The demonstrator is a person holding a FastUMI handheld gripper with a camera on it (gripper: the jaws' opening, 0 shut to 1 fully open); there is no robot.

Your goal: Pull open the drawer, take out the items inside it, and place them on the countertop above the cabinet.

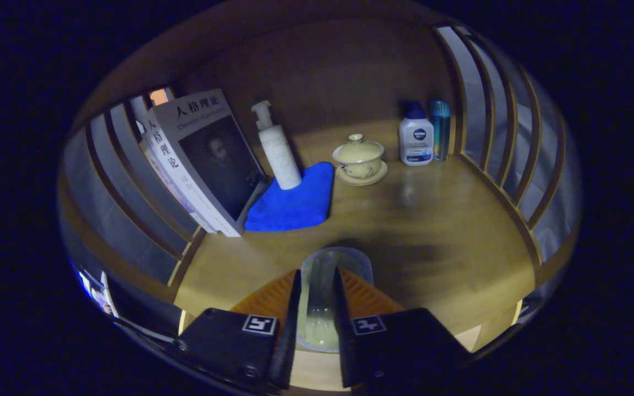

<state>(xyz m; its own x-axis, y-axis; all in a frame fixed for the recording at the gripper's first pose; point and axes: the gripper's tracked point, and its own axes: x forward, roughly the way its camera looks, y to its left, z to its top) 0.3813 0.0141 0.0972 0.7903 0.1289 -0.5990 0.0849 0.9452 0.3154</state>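
Observation:
My gripper [317,273] is over the near part of the wooden countertop [438,231]. It is shut on a clear glass cup [332,258], which stands upright between the two fingers. The cup's rim reaches a little past the fingertips, and its base looks to be at or just above the countertop. A dark shadow lies on the wood around the cup.
Beyond the fingers, a blue cloth [295,201] lies with a white pump bottle [278,148] on it. Books [201,159] lean against the left slatted rail [130,181]. A lidded tea bowl on a saucer [359,159], a white lotion bottle [416,137] and a teal bottle [440,129] stand at the back.

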